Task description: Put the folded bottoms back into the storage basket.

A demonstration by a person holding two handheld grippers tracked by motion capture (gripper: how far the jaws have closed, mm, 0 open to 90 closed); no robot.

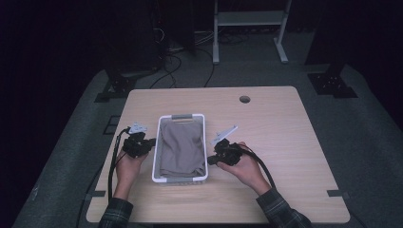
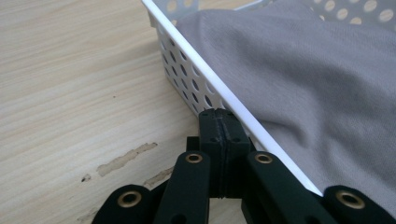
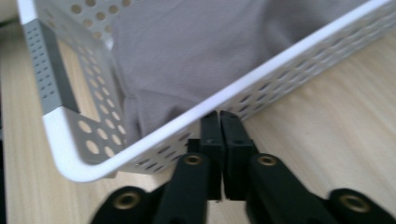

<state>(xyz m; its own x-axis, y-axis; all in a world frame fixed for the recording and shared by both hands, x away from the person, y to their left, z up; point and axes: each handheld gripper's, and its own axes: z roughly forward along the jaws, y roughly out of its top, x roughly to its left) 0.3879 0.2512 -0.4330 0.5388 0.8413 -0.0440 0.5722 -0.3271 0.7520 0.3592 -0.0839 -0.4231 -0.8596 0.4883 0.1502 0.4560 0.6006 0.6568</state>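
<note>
Looking down from the high view, I've got the white perforated plastic basket sitting a little left of centre on the pale wooden table, nearer the near edge than the far one. Its long axis runs near to far, with the grey handle strip at the far short end pointing away from me. Folded grey cloth lies inside it, stretched along that same near-far line and bunched a bit at the near end.

My left gripper sits just beside the basket's left long wall, and in the left gripper view the jaws are pressed flat together with nothing between them, tips right at the rim, the cloth just beyond. My right gripper is at the right long wall near the near corner; in the right gripper view its jaws are also closed on themselves, tips under the white rim, the cloth lying behind the wall.
</note>
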